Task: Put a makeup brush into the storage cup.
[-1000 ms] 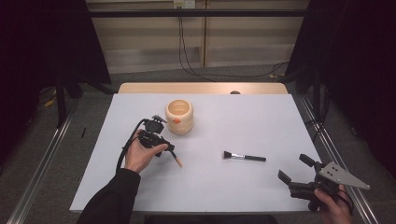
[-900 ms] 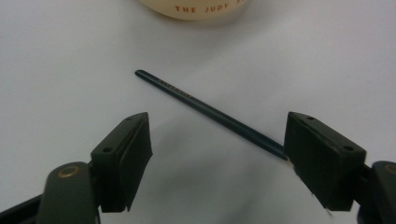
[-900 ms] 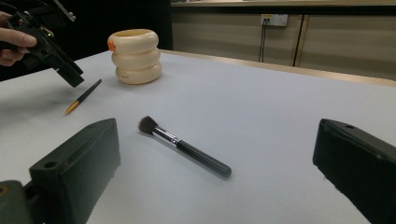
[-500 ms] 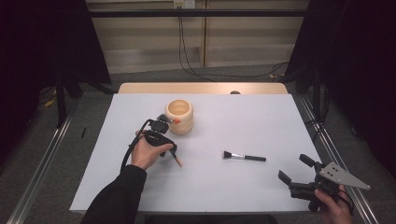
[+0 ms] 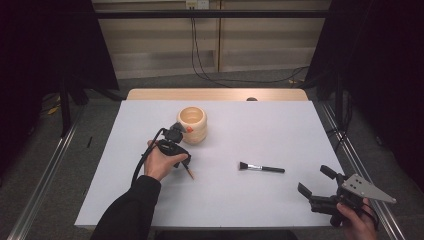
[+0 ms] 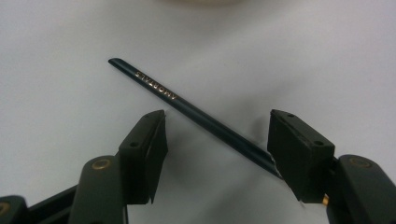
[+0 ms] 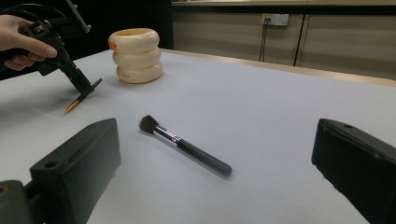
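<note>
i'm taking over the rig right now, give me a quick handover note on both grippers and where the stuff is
Left gripper: down at the table over the thin dark pencil-like stick, jaws either side of it and just closing; one pad looks at or near it, the other is still apart, so no grip yet.
Right gripper: open, holding nothing, near the table's front right corner.
Makeup brush: lying flat mid-table, untouched.
Cream ribbed pot: upright, just beyond the left gripper.
Done: nothing moved into the pot that I can see.
Left: probably finish the grip on the stick and lift it; the brush likely follows.
</note>
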{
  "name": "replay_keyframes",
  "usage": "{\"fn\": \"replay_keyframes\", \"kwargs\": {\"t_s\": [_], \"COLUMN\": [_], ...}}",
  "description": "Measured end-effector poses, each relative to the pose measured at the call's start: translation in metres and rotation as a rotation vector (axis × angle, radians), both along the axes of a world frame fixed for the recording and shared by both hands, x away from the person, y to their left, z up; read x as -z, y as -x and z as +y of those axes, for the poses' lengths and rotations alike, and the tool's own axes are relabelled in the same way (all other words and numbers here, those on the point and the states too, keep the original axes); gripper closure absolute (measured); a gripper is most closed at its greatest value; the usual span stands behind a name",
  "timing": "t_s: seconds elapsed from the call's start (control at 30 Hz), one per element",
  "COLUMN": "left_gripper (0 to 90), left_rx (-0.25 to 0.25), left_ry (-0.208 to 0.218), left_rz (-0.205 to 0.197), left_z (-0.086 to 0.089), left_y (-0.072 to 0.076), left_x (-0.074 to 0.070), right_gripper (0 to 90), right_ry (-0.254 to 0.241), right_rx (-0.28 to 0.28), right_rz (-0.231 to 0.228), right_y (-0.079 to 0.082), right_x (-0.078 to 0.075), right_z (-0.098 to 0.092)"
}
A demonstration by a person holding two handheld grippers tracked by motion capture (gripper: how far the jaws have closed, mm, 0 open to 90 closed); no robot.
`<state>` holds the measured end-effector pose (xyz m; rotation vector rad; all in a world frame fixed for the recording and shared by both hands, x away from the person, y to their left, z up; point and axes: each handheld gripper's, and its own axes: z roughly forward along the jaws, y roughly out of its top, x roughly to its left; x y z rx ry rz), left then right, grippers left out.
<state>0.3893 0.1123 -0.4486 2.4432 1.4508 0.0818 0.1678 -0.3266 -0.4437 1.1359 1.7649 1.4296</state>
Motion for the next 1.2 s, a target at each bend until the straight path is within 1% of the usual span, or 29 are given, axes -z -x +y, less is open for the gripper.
{"fn": "replay_keyframes", "kwargs": {"t_s": [0.07,0.1,0.2,0.23,0.27,0.33,0.37,0.4,0.43,0.47,0.5,0.53,0.57,0.63,0.67,0.7,0.8,0.83,0.87,0.93,1.0,1.07,1.1,1.13,1.17,1.2], "left_gripper": [43.2,45.6,52.3,54.9,57.5,60.6,63.5,66.6,69.1,70.9,70.9,72.6,75.0,76.3,76.8,77.1,77.5,77.6,77.8,79.5,81.0,80.9,80.5,79.6,75.8,74.5], "left_rx": [-0.009,-0.014,-0.018,-0.027,-0.024,-0.028,-0.035,-0.035,-0.042,-0.042,-0.035,-0.033,-0.045,-0.044,-0.056,-0.051,-0.055,-0.063,-0.063,-0.045,-0.040,-0.042,-0.032,-0.038,-0.032,-0.025], "left_ry": [-0.016,-0.013,-0.018,-0.016,-0.021,-0.023,-0.030,-0.030,-0.027,-0.027,-0.030,-0.033,-0.030,-0.035,-0.032,-0.033,-0.031,-0.024,-0.024,-0.029,-0.028,-0.025,-0.031,-0.029,-0.009,-0.019], "left_rz": [-0.010,-0.003,-0.003,-0.006,-0.012,-0.004,-0.015,-0.015,-0.003,-0.003,-0.014,-0.015,-0.005,0.000,0.000,0.009,0.012,0.025,0.025,0.022,0.021,0.019,0.015,0.017,0.021,0.022], "left_z": [0.000,0.000,0.004,0.004,0.005,0.006,0.007,0.007,0.008,0.008,0.010,0.010,0.011,0.011,0.011,0.012,0.012,0.012,0.012,0.015,0.015,0.015,0.015,0.014,0.014,0.014], "left_y": [0.001,0.000,-0.002,-0.002,-0.002,-0.003,-0.003,-0.003,-0.004,-0.004,-0.004,-0.005,-0.005,-0.005,-0.005,-0.006,-0.007,-0.008,-0.008,-0.009,-0.009,-0.009,-0.009,-0.009,-0.008,-0.006], "left_x": [0.000,-0.001,-0.001,-0.001,-0.001,-0.001,-0.001,-0.001,-0.002,-0.002,-0.001,-0.001,-0.001,-0.001,-0.001,-0.002,-0.001,-0.001,-0.001,-0.001,-0.001,-0.001,-0.001,-0.001,-0.001,-0.002], "right_gripper": [0.4,0.4,0.4,0.4,0.4,0.4,0.4,0.4,0.4,0.4,0.4,0.4,0.4,0.4,0.4,0.4,0.4,0.4,0.4,0.4,0.4,0.4,0.4,0.4,0.4,0.4], "right_ry": [-0.002,-0.002,-0.005,-0.003,-0.002,-0.003,-0.005,-0.005,-0.007,-0.007,-0.006,-0.005,-0.006,-0.006,-0.005,-0.003,-0.002,-0.004,-0.004,-0.004,-0.006,-0.004,-0.005,-0.005,-0.005,-0.005], "right_rx": [0.001,0.004,0.004,0.003,0.003,0.004,0.007,0.007,0.006,0.006,0.005,0.004,0.004,0.004,0.004,0.003,0.009,0.009,0.009,0.003,0.006,0.004,0.011,0.010,0.010,0.009], "right_rz": [0.002,-0.001,0.002,-0.001,0.000,0.000,0.002,0.002,0.003,0.003,0.002,0.003,0.003,0.004,0.003,0.002,-0.001,0.002,0.003,0.005,0.006,0.005,0.006,0.006,0.006,0.006], "right_y": [0.000,0.000,0.000,0.000,0.000,0.000,0.000,0.000,0.000,0.000,0.000,0.001,0.001,0.001,0.001,0.001,0.001,0.001,0.001,0.001,0.002,0.002,0.002,0.001,0.001,0.001], "right_x": [0.000,0.000,0.000,0.000,0.000,0.000,0.000,0.000,0.000,0.000,0.000,0.000,0.000,0.000,0.000,0.000,0.000,0.000,0.000,0.000,0.000,0.000,0.001,0.001,0.001,0.001], "right_z": [0.000,0.000,0.000,0.000,0.000,0.000,0.000,0.000,0.000,0.000,0.000,0.000,-0.001,-0.001,-0.001,-0.001,-0.001,-0.001,-0.001,-0.001,-0.001,-0.001,-0.001,-0.001,-0.001,-0.001]}}
